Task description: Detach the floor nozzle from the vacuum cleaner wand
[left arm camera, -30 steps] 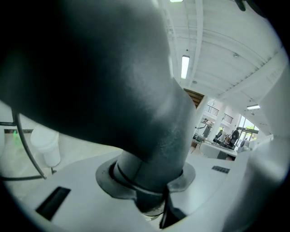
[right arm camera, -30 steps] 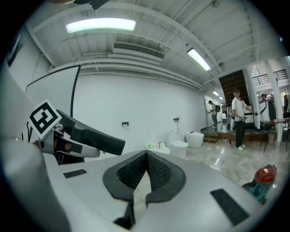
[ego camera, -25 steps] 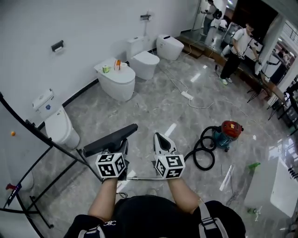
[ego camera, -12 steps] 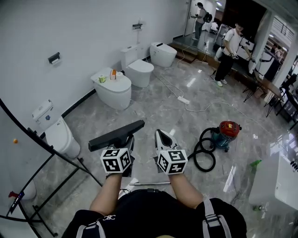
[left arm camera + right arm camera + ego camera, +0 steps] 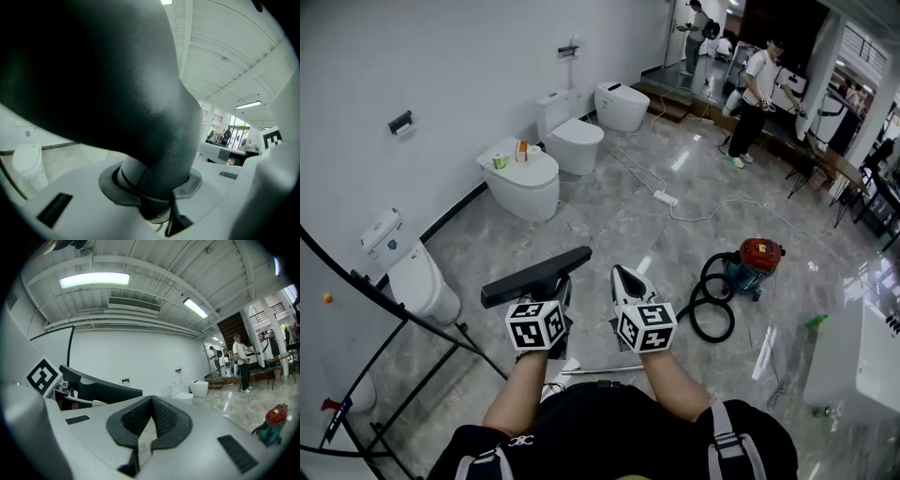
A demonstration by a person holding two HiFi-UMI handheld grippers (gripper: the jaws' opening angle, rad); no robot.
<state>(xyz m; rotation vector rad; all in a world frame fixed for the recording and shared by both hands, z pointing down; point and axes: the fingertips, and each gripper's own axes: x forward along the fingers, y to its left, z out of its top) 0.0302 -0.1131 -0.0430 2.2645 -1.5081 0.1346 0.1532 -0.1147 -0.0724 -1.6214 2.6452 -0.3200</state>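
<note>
Head view, nozzle [image 5: 536,274] seemingly in left hand-held gripper [image 5: 556,292]

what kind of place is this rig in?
Probably a bathroom-fixture showroom or test hall: a row of toilets along the white wall, a red canister vacuum on the glossy stone-look floor.

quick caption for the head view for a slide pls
Left gripper holds the black floor nozzle by its neck; right gripper, shut and empty, beside it; red vacuum cleaner at right.
</note>
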